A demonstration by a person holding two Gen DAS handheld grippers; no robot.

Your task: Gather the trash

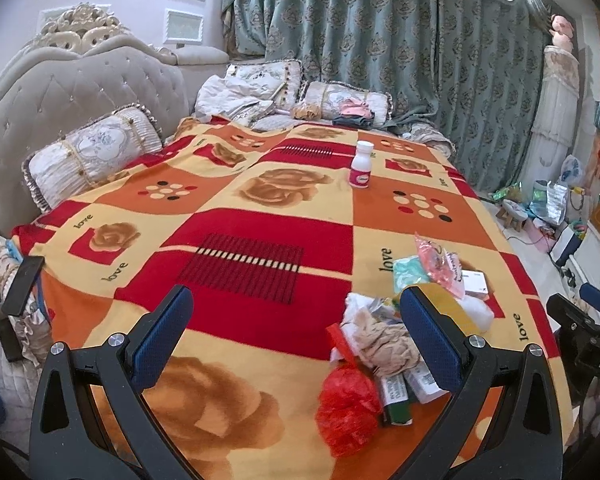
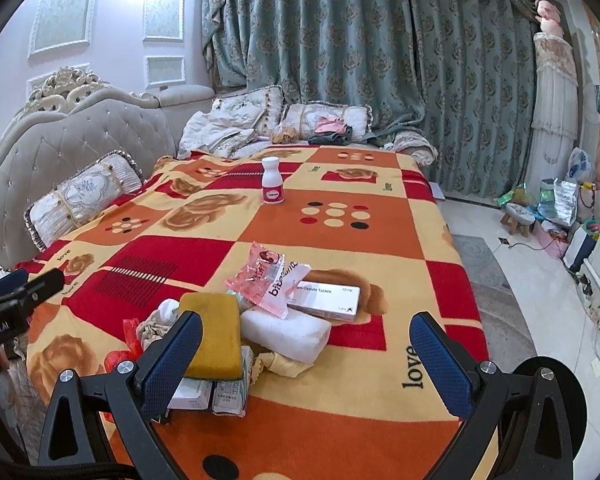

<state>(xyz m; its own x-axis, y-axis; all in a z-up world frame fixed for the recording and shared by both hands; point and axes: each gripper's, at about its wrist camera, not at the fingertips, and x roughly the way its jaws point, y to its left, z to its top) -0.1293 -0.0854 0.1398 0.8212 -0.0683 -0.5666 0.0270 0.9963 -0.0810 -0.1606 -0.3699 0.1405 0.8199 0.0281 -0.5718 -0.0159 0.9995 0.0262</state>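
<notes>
Setting: a bed covered by a patterned blanket (image 2: 340,420), with pillows lying along the far and left sides.
Left gripper (image 1: 296,320): hovering released above the near blanket, jaws standing wide apart and grasping nothing.
Right gripper (image 2: 306,344): likewise hanging spread and empty, just over the near edge of the pile.
Trash pile (image 2: 240,332): sitting bunched on the near part of the blanket; it is including a yellow sponge (image 2: 214,332), a white foam block (image 2: 284,334), a pink wrapper (image 2: 266,280), a tablet box (image 2: 328,296), crumpled paper (image 1: 384,344) and a red plastic bag (image 1: 348,404).
White bottle (image 2: 272,186): standing upright, well apart from the pile, toward the far side.
Progress: most pieces are appearing gathered in one heap; the bottle is remaining outside it.
Remaining: bringing the bottle in, then disposing; no bin is showing, though a dark round shape at the near right may be one.
</notes>
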